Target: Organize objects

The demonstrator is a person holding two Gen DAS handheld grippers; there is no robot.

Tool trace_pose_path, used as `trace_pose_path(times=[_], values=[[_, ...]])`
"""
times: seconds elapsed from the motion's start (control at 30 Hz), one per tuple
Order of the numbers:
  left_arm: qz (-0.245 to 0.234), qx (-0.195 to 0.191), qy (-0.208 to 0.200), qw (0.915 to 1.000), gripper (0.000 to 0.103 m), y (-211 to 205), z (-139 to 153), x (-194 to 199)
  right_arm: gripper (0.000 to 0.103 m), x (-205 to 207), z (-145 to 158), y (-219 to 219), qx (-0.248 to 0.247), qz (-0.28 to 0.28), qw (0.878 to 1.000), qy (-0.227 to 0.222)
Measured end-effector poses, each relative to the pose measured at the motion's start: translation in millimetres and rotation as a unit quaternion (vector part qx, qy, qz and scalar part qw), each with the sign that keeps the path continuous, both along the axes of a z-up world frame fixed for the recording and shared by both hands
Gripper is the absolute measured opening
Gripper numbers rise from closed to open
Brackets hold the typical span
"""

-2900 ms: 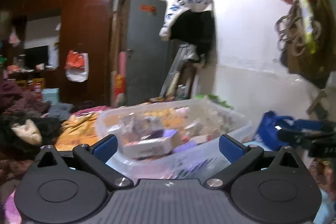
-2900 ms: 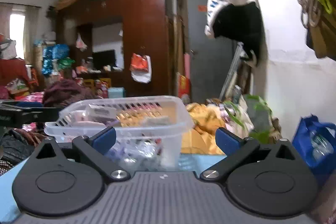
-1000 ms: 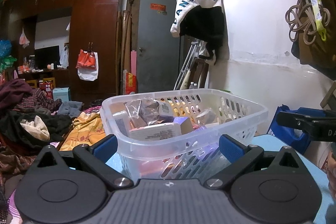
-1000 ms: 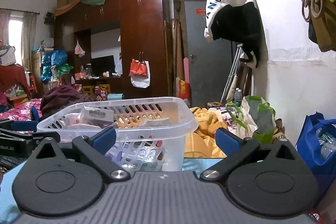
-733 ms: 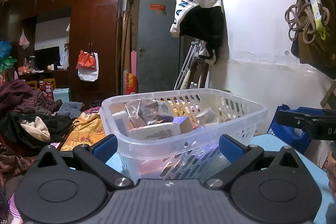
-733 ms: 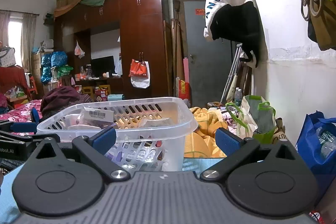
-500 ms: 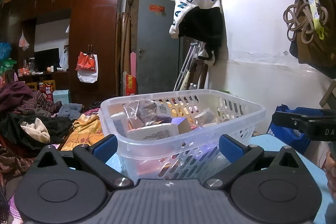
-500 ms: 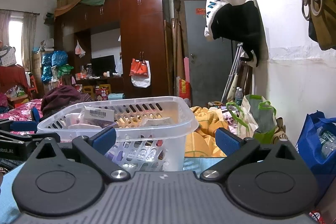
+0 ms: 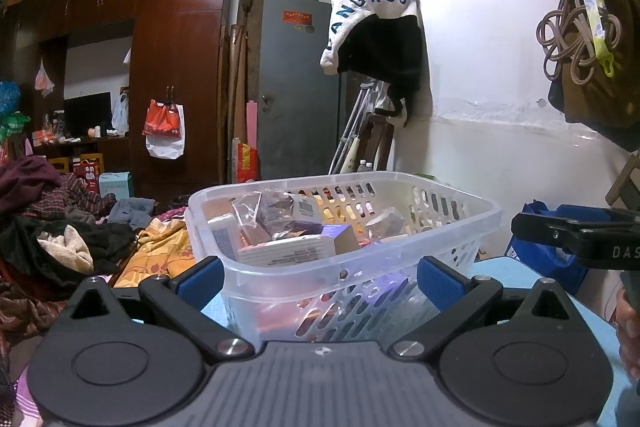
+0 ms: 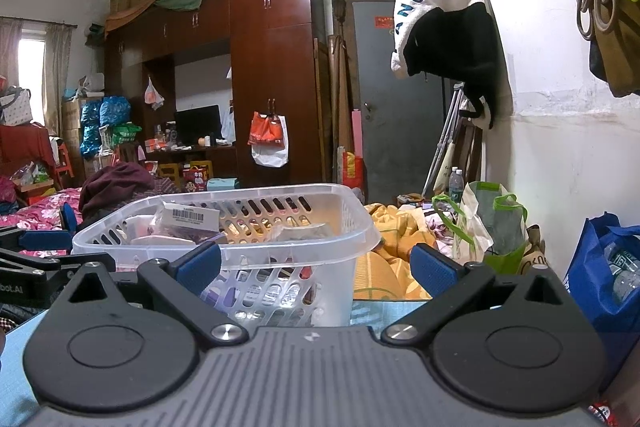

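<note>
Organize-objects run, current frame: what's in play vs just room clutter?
In play:
- clear slotted basket on the blue tabletop
- boxes and packets inside it
- left gripper and right gripper, jaws open, empty

Clutter:
- clothes pile
- hanging hoodie
- blue bag
- wardrobe

Left gripper (image 9: 319,277), right gripper (image 10: 316,267): black linkage arms, blue pads (image 9: 434,282), silver pivot screws (image 9: 405,348), round black discs, ribbed grey housing (image 10: 312,379), white lettering on side.
</note>
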State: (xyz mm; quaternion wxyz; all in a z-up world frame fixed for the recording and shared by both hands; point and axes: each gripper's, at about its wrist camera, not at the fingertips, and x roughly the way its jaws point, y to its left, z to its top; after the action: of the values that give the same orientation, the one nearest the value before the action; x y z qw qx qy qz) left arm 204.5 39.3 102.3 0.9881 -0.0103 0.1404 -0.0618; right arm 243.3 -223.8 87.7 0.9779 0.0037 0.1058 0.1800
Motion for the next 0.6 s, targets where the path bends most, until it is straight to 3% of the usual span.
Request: trace_pose_path(times=[0.6], values=[[-0.002,-0.003,0.001,1.0,0.103,-1.4,0.0,-1.1,0.103,0.7,1.4,-1.3,-0.004,0.005,1.0,0.0]])
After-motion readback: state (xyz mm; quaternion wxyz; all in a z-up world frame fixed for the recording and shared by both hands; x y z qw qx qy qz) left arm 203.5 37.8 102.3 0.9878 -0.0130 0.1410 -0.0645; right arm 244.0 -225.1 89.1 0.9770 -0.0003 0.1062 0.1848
